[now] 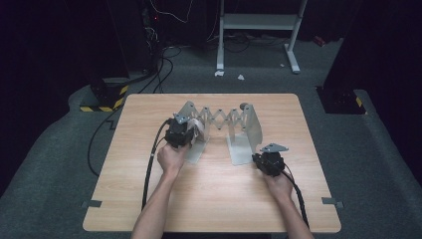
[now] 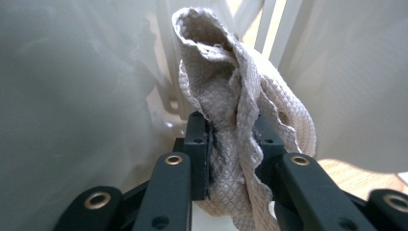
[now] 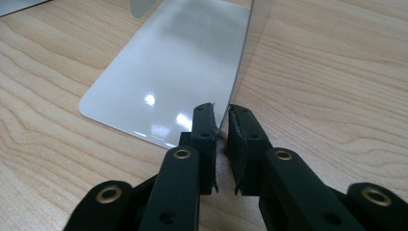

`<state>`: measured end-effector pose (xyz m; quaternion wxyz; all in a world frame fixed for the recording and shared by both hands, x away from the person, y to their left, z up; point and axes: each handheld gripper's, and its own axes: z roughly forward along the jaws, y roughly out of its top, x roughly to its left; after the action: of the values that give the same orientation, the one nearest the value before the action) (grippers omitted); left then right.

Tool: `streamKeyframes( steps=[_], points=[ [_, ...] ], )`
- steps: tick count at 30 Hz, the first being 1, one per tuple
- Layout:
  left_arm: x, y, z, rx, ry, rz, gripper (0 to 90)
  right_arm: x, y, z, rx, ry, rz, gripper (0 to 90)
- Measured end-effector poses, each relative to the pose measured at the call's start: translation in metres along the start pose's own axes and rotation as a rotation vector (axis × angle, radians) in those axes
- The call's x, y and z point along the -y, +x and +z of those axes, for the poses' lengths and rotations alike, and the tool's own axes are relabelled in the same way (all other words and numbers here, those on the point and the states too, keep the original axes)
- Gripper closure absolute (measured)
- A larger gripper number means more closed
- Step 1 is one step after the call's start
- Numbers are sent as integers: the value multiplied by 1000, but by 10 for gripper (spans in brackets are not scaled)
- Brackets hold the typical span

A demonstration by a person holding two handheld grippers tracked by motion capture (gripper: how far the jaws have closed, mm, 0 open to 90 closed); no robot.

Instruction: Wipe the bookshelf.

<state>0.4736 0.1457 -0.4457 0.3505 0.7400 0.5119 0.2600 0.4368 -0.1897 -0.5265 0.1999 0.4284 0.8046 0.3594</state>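
From the high view, a metal expanding rack (image 1: pixel 219 124) stands near the far middle of the wooden table (image 1: pixel 209 199), its long axis running across the table from left to right: two upright end plates joined by a scissor lattice, each plate with a flat foot pointing back toward the person. The left gripper (image 1: pixel 185 130) is at the rack's left end plate, with a pale cloth (image 1: pixel 199 128) just beside that plate. The right gripper (image 1: pixel 258 158) is at the near edge of the rack's right end plate.

In the left gripper view, the jaws are nearly closed and pinch the cloth (image 2: pixel 240 110), a beige waffle-textured rag that rises upright between the pads and folds over at the top, against the rack's pale plate (image 2: pixel 72 96).

In the right gripper view, the jaws stand nearly closed on the thin upright edge of the rack's plate (image 3: pixel 235 62); its glossy foot (image 3: pixel 168 82) lies flat on the table (image 3: pixel 337 72), stretching away from the gripper (image 3: pixel 220 126).
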Motion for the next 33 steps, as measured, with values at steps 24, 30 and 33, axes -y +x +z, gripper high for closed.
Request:
streamKeyframes(
  steps=[24,30,33],
  points=[
    [-7,2,6,6,-1,-5,736,0,0,0,-3,0,-2,815],
    [0,2,13,12,21,-11,736,0,0,0,-4,0,-3,815],
    [5,2,18,17,42,-13,737,0,0,0,-3,0,-3,815]
  ],
)
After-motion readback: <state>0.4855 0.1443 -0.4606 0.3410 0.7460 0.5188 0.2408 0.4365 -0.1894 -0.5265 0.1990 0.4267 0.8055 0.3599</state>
